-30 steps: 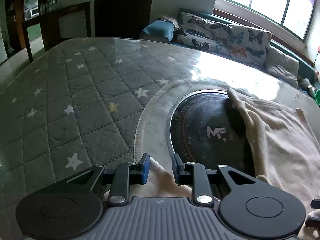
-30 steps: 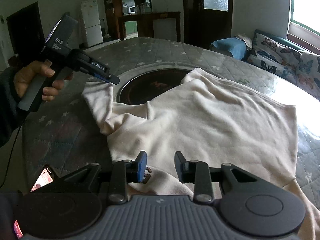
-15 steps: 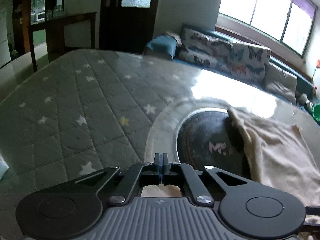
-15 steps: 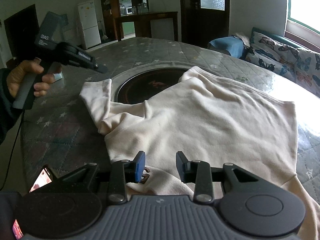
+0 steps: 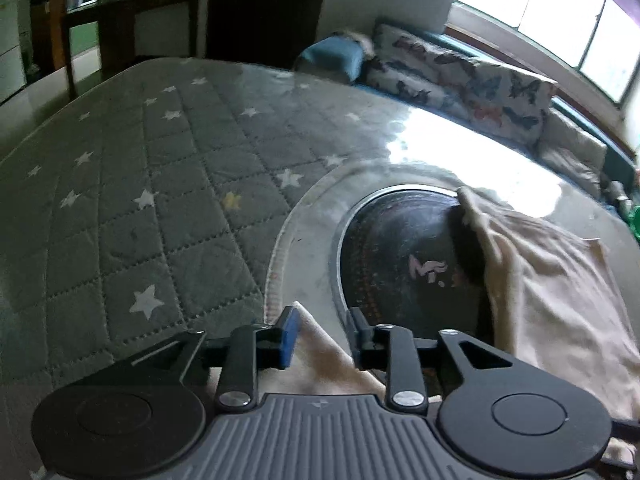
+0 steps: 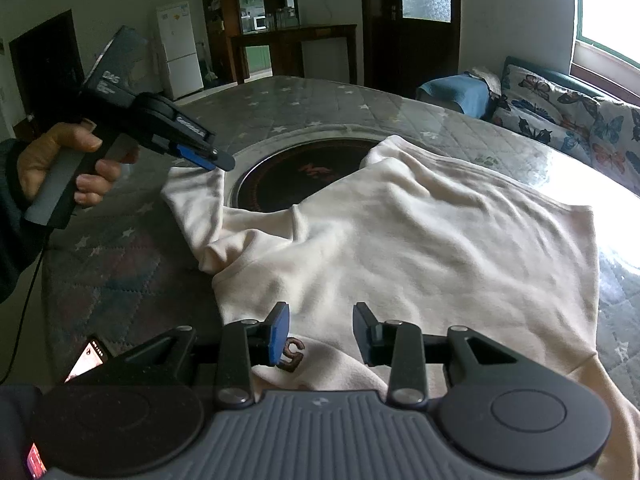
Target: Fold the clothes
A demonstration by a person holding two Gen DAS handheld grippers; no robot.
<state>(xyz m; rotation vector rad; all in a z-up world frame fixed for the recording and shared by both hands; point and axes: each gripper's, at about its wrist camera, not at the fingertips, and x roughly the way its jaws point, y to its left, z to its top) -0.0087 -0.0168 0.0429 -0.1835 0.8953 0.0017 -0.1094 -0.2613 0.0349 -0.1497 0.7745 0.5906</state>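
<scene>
left gripper (image 5: 320,334) has just snapped shut and is opening again, jaws parting with the sleeve (image 6: 196,196) tip lying between them, pads not pressing on it. so the pinch at the cuff didn't hold, or it was a let-go after setting the sleeve down; either way the sleeve is flat on the table (image 5: 140,184), stretched out to the left beside the black hotplate (image 5: 404,256), not folded in yet. right gripper (image 6: 320,330) hasn't budged: jaws part open over the shirt (image 6: 420,240) near a brown logo (image 6: 294,354), nothing clamped. shirt is spread across the table, body to the right of the hotplate, one shoulder draped over its rim. my guess is the fold is barely started and the sleeve needs another grab. hard to see: left view is motion-blurred, and the gripper body hides where the sleeve meets the shirt. in the right view the near hem is under the gripper and the right edge runs out of frame. a lit phone (image 6: 86,360) peeks out at lower left, screen unreadable.
</scene>
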